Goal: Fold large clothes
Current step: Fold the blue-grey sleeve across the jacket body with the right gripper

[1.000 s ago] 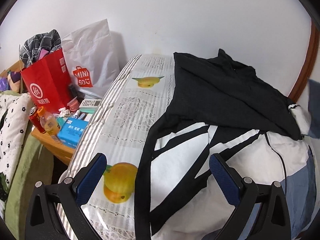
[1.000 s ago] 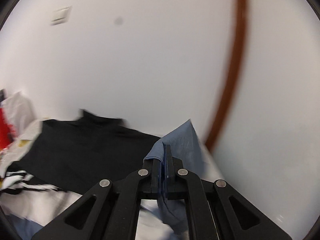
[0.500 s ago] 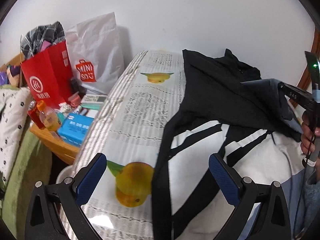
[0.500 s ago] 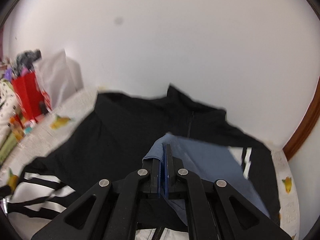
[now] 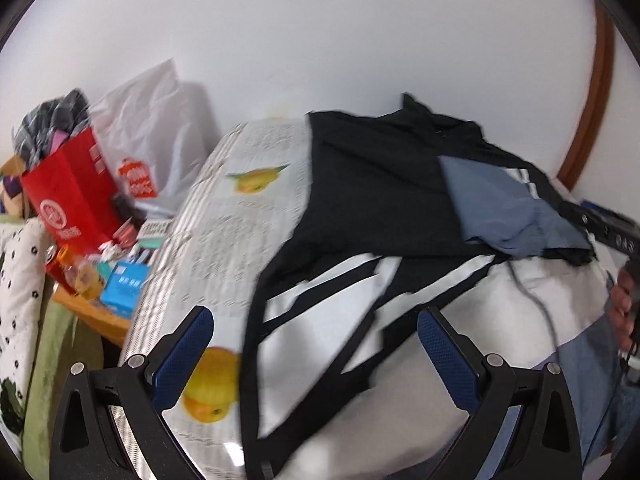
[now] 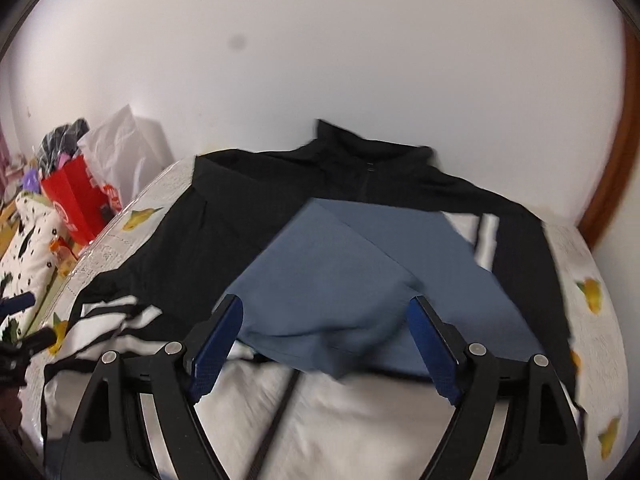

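A large black, white and blue jacket [image 5: 372, 184] lies spread on the bed, collar toward the wall. Its blue flap [image 6: 340, 264] is folded over the black chest, and it also shows in the left wrist view as the blue flap [image 5: 492, 200]. My right gripper [image 6: 325, 300] hangs just above the flap's near edge. Its jaws are opening, the cloth lies loose between and below them, and no pad presses on it. My left gripper [image 5: 315, 314] stands open over the black-and-white striped sleeve [image 5: 328, 300], holding nothing.
The bed's lemon-print sheet [image 5: 240, 220] shows bare on the left. Beyond its left edge stand a red paper bag [image 5: 68, 192], a white bag [image 5: 156, 120] and a low table with bottles and a blue box [image 5: 124, 284]. A hand [image 5: 624, 308] holds the right gripper.
The right gripper carried the blue flap leftward over the black chest, came down and opened, letting the cloth go. The left gripper stayed open and shifted slightly.
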Tool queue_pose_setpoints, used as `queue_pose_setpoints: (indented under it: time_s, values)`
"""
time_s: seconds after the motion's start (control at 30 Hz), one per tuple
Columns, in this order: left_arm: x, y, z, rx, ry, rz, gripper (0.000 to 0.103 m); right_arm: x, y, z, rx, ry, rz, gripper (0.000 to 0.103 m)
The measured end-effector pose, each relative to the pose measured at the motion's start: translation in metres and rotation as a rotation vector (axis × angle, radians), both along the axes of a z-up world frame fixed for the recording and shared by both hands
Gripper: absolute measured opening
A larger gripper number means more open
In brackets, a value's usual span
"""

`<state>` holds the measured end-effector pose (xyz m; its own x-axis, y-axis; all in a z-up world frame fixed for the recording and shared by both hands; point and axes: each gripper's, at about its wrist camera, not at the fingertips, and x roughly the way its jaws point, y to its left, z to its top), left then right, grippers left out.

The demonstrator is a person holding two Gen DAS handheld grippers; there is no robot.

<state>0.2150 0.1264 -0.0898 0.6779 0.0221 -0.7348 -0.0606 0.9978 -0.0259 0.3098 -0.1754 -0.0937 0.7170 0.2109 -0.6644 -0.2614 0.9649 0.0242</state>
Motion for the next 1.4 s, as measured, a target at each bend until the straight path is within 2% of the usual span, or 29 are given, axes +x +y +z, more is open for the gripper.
queue_pose_setpoints:
  time_s: [0.2, 0.3, 0.37, 0.43, 0.6, 0.77, 0.87, 0.9, 1.03, 1.17, 1.2, 1.27, 1.33, 1.4]
  values:
    - [0.011, -0.048, 0.022, 0.001, -0.047, -0.087, 0.102, -0.033, -0.08, 0.012, 0.02, 0.02, -0.132, 0.084]
    - [0.021, -0.078, 0.03, -0.004, -0.041, -0.15, 0.102, -0.049, -0.121, 0.017, -0.005, 0.017, -0.195, 0.083]
    - [0.029, -0.098, 0.032, -0.006, -0.025, -0.186, 0.102, -0.059, -0.145, 0.02, -0.029, -0.001, -0.233, 0.078]
    - [0.039, -0.121, 0.033, -0.004, -0.012, -0.226, 0.102, -0.066, -0.165, 0.023, -0.046, -0.006, -0.266, 0.065]
    - [0.063, -0.172, 0.029, 0.001, 0.003, -0.316, 0.102, -0.082, -0.225, 0.033, -0.052, -0.017, -0.371, 0.045]
    - [0.094, -0.219, 0.012, -0.005, 0.04, -0.387, 0.102, -0.094, -0.278, 0.034, -0.027, -0.031, -0.454, 0.044]
    - [0.111, -0.239, -0.003, 0.016, 0.056, -0.402, 0.097, -0.1, -0.297, 0.025, -0.021, -0.03, -0.476, 0.044]
    - [0.117, -0.245, -0.01, 0.027, 0.066, -0.407, 0.095, -0.101, -0.301, 0.022, -0.024, -0.026, -0.484, 0.044]
    - [0.139, -0.256, -0.041, 0.067, 0.131, -0.418, 0.071, -0.102, -0.321, 0.005, -0.021, -0.004, -0.522, 0.044]
    - [0.15, -0.257, -0.062, 0.055, 0.17, -0.393, 0.069, -0.102, -0.334, -0.009, 0.002, 0.023, -0.54, 0.044]
    - [0.152, -0.258, -0.064, 0.055, 0.167, -0.388, 0.065, -0.102, -0.335, -0.011, -0.003, 0.027, -0.54, 0.044]
    - [0.156, -0.257, -0.066, 0.059, 0.159, -0.367, 0.05, -0.101, -0.333, -0.012, -0.01, 0.029, -0.538, 0.044]
    - [0.158, -0.252, -0.062, 0.053, 0.152, -0.356, 0.024, -0.1, -0.329, -0.012, -0.008, 0.029, -0.532, 0.044]
    - [0.158, -0.243, -0.054, 0.016, 0.143, -0.341, 0.013, -0.101, -0.324, -0.01, -0.004, 0.029, -0.523, 0.044]
